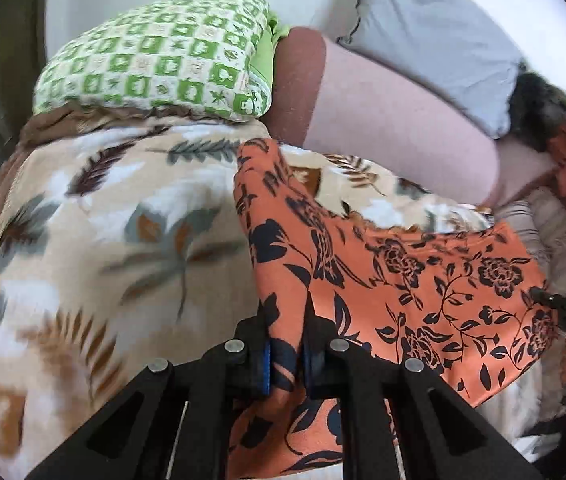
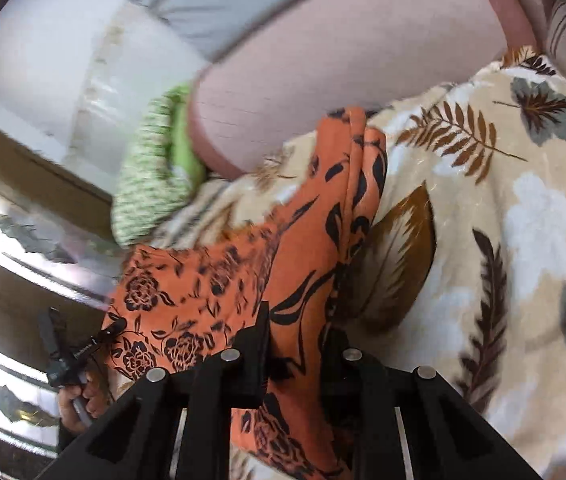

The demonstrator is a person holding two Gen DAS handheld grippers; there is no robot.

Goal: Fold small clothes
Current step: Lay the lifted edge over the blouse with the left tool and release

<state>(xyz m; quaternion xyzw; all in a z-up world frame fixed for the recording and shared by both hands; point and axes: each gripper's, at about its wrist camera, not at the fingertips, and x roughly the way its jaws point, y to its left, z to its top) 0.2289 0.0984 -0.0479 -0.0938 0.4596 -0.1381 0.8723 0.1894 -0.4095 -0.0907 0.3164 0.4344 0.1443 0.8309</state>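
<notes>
Leaf-print blanket (image 1: 95,240) under both tongs | left gripper (image 1: 286,344) clamped on orange floral garment (image 1: 423,280) | right gripper (image 2: 297,344) clamped on same garment, cloth stretched between tongs

Both grippers were matte black: the left gripper (image 1: 286,344) carried blue pads (image 1: 267,368) and round silver bolts (image 1: 234,346); the right gripper (image 2: 297,344) had silver bolts (image 2: 230,356) too.

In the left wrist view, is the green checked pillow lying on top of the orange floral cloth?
No. The green checked pillow sits at the far end of the leaf-print blanket, apart from the orange floral cloth.
</notes>
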